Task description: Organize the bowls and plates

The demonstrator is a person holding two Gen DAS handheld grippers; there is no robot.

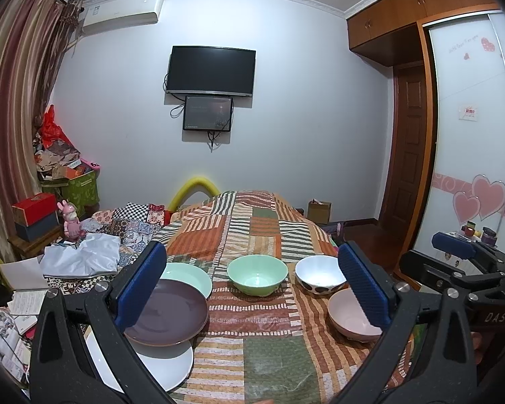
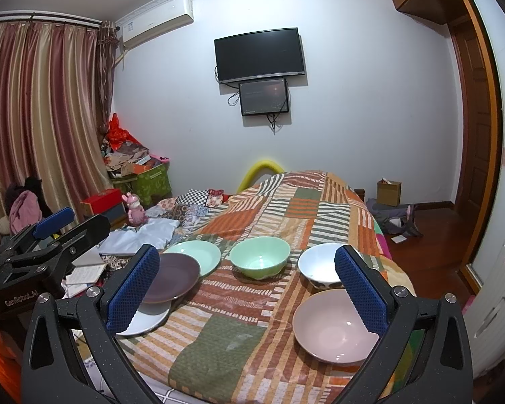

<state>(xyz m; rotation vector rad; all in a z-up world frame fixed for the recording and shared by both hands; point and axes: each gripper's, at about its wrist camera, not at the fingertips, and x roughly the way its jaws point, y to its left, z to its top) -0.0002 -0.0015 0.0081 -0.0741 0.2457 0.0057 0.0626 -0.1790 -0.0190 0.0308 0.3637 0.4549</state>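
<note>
Patchwork bedspread (image 2: pixel 269 306) holds bowls, plates; wall TV (image 2: pixel 259 54), curtains (image 2: pixel 40 118).

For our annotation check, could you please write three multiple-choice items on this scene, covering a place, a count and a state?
1. Where does the purple plate lie?
A. inside the green bowl
B. overlapping the white plate
C. on the floor

2. How many bowls stand on the bedspread?
A. three
B. one
C. five

3. How is the left gripper?
A. shut on a plate
B. shut on a bowl
C. open, holding nothing

Key: B, its near edge covers the white plate; A, green bowl, white bowl and pink bowl; C, its jaws stand wide apart.
</note>
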